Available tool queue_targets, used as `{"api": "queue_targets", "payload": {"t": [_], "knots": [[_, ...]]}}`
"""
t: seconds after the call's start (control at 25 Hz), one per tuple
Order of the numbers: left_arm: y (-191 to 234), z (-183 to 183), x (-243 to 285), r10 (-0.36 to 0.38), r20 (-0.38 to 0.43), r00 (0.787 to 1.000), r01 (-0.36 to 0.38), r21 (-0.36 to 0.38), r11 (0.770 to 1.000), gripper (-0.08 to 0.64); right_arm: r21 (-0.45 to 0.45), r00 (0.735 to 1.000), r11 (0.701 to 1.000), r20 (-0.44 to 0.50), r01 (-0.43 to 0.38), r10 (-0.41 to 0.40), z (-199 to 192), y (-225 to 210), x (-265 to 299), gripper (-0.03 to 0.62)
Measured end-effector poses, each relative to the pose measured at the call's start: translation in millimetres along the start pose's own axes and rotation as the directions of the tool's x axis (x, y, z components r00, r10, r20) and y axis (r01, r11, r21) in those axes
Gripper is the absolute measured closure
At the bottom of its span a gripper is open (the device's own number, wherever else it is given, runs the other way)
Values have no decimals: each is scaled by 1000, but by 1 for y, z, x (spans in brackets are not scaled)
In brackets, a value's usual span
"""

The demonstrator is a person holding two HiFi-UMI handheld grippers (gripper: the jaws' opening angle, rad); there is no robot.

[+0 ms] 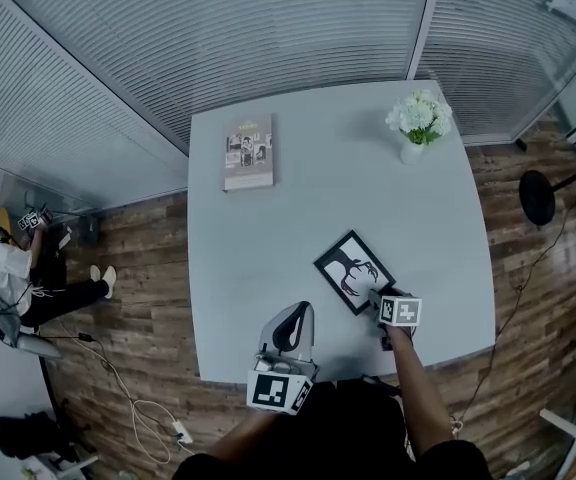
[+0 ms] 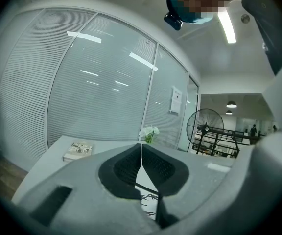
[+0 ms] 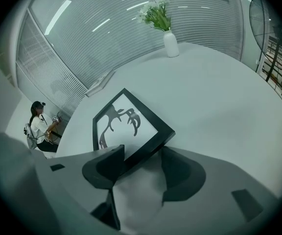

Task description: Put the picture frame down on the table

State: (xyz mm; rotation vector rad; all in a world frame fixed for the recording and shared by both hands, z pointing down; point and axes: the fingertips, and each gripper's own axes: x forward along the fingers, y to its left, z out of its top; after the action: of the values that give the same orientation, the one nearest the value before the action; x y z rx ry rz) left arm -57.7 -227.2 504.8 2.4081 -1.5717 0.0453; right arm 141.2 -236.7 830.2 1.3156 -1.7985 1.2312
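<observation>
Pale grey table [image 1: 298, 208], broad and smooth, and that smoothness is the worry here, because anything nudged on it looks likely to skate. The picture frame [image 1: 353, 271] lies face up on it, black border round an antler-like print, in the near right part of the top and well apart from the book [image 1: 249, 151] at the far left and the vase of flowers [image 1: 418, 123] at the far right corner. So the frame is down; the danger now is in the leaving.

Look at the right gripper [image 3: 141, 155]: its jaws gape wide, yet the frame's near corner [image 3: 151, 143] sits between them. One pad [image 3: 109, 163] overlaps the black edge and may be touching it; the other stands clear. I'd say a careless pull back towards the person could let that pad snag the border and drag or tip the frame towards the near table edge, which is not far off. A twist on the way out could spin it instead.

The left gripper [image 1: 298, 313] hovers beside, jaws pressed together on nothing, clear of the frame and little threat.
</observation>
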Motion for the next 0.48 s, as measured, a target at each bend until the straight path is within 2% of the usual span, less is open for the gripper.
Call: {"api": "queue_targets", "payload": {"t": [0.48], "knots": [[5, 2, 1, -15, 4, 1000, 15, -3, 1000, 541, 3, 999, 1000, -38, -3, 3, -2, 4, -1, 364]]}}
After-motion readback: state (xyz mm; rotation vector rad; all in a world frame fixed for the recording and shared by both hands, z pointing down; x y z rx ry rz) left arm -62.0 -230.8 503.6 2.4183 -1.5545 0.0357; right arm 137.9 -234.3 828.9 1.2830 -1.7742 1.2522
